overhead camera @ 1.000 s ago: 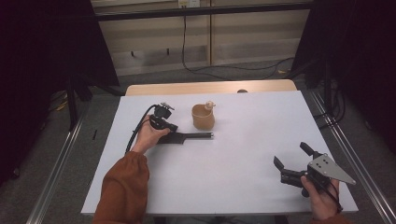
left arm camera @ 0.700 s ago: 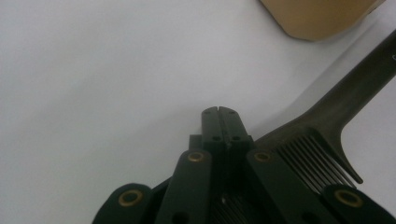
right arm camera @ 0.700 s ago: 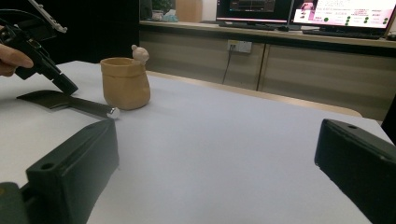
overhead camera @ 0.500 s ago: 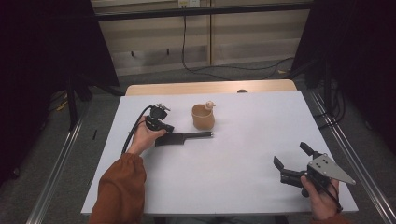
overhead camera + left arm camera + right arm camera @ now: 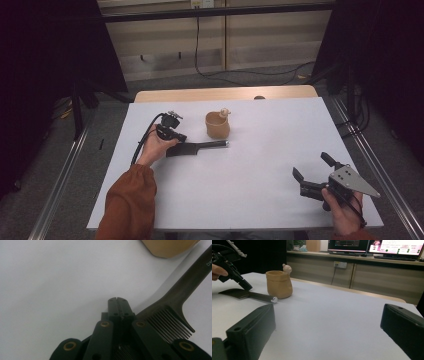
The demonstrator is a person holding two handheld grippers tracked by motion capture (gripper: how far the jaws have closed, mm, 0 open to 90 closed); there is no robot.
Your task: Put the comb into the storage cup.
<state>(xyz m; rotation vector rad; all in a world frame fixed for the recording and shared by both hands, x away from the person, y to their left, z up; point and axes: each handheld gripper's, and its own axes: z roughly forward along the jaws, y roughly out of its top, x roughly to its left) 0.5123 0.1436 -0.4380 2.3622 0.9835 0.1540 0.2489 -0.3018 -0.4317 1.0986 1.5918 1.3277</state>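
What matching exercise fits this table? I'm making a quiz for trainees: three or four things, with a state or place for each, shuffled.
Things:
1. left gripper
2. right gripper
3. black comb
4. tan pot

States or places:
A. stands upright behind the comb's handle
B. jaws wide apart, nothing between them
C. lies flat on the white table
D. jaws shut together, tips at the comb's toothed end

Pairs: 1-D, 2-B, 3-C, 4-A

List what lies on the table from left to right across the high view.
Left gripper → black comb → tan pot → right gripper.
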